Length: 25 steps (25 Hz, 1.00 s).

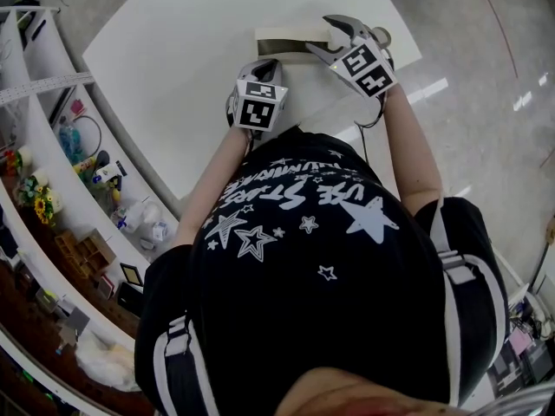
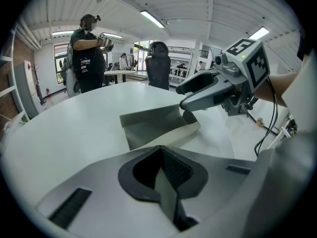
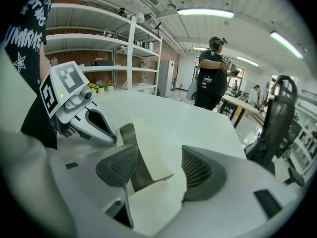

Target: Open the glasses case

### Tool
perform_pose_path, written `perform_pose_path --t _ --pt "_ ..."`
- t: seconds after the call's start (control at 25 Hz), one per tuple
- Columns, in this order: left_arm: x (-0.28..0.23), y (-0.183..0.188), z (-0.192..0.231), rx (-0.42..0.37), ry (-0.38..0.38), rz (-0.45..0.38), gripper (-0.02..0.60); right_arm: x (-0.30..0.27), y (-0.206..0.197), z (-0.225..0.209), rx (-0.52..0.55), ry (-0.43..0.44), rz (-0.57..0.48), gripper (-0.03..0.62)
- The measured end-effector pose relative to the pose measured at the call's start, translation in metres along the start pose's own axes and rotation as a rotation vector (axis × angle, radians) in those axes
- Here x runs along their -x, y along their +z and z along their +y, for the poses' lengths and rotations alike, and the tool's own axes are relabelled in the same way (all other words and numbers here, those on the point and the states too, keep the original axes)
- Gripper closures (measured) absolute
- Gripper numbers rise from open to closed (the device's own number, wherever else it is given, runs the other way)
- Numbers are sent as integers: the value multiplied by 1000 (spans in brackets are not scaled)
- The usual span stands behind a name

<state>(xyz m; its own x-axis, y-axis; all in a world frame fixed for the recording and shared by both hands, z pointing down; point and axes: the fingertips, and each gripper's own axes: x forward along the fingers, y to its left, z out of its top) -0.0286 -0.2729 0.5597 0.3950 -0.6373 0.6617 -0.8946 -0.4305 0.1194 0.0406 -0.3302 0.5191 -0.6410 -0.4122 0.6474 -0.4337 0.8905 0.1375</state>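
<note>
**Case partly open: left clamped, right spread wide**

Counting 1 glasses case (image 1: 290, 42), 2 hand-held grippers, 1 worktop (image 1: 191, 50).

- Case: lying on the white round worktop, upper centre of head view, near the far rim. Cream outside, dark grey inside. One flap raised, dark lining exposed.
- Left hand-held gripper (image 1: 264, 66): just below the case in head view. Closed, with a thin pale edge of the case pinched between the pads in its own view. In the right gripper view, tips sitting against the case's dark end, left of centre.
- Right hand-held gripper (image 1: 319, 33): at the right end of the case in head view. Jaws wide apart, not clamping. In its own view the raised flap stands between the pads, close to the left pad and clear of the right one. In the left gripper view, lower jaw tip touching the flap's upper right corner.

Around:
- 1 cable (image 2: 265, 128) hanging from the right hand-held gripper, right of frame.
- 1 second person (image 2: 89, 51) standing beyond the worktop, upper left in the left gripper view, arms raised.
- 1 black office chair (image 2: 158, 58) behind the worktop, top centre.
- Shelving (image 1: 52, 172) with small items, down the left edge of head view.

Blocking: own torso filling the lower half of head view. Each hand-held gripper body covering the near end of the case in its own view.
</note>
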Motion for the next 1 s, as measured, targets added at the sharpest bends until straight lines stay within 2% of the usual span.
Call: perform_pose_path --t 0.2,0.4,0.68,0.88,1.0 --pt "3 2 -1 4 -12 4 569 -4 0 -27 -35 -51 12 309" --pt "0 3 0 -14 -12 -2 569 -6 -6 -43 -140 -62 0 309" --pt "3 4 1 -19 -27 3 569 -1 -13 -37 -198 -58 -10 309" --pt "14 17 1 48 -42 -68 569 12 -26 -33 -246 -76 -24 309" --pt "37 15 10 102 -36 -109 569 25 -25 -14 -272 -82 -31 309"
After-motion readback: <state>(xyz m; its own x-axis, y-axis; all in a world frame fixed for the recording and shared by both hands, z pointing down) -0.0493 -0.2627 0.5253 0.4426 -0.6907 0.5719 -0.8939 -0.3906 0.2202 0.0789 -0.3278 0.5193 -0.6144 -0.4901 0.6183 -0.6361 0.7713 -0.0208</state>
